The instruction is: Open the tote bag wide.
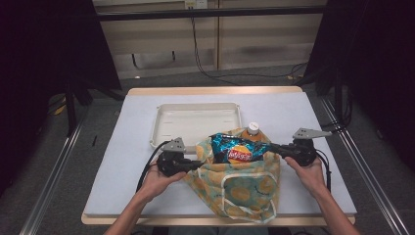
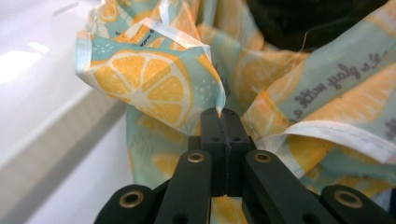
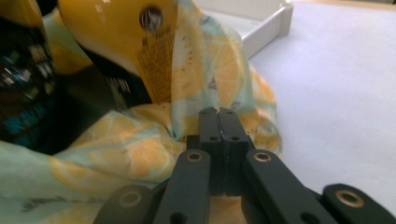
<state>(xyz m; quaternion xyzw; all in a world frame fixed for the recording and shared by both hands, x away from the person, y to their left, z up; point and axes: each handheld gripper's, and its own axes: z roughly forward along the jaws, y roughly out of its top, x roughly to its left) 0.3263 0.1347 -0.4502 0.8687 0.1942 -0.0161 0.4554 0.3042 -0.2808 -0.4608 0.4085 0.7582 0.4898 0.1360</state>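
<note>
A lemon-print cloth bag (image 1: pixel 240 183) is being held open on the white-covered bench (image 1: pixel 137 147) by both tools. The left tool (image 1: pixel 195 164) is clenched on the bag's left rim; in the left gripper view its jaws are being pressed fully together with a fold of the printed fabric (image 2: pixel 154 88) pinched at their tips. The right tool (image 1: pixel 274 148) is likewise clenched on the bag's right rim, and in the right gripper view the cloth (image 3: pixel 205 79) is being gripped between the closed jaws.

The bag is lying near the front middle of the bench, its mouth being spread toward the far side. A blue crisp packet (image 1: pixel 237 148) is resting across the opening, partly inside it, and an orange bottle with a white cap (image 1: pixel 253 130) is standing in the mouth just behind the packet. In the right gripper view the bottle's yellow-orange body (image 3: pixel 116 32) is being seen close against the cloth. A shallow white tray (image 1: pixel 195 110) is lying just beyond the bag, apparently bare.

The step in hand is judged to be the spreading of the mouth so that its contents can be reached or settled. For the next move, both rims are probably to be kept taut and level, so that the packet is not being tipped out and the bottle is not being toppled.
</note>
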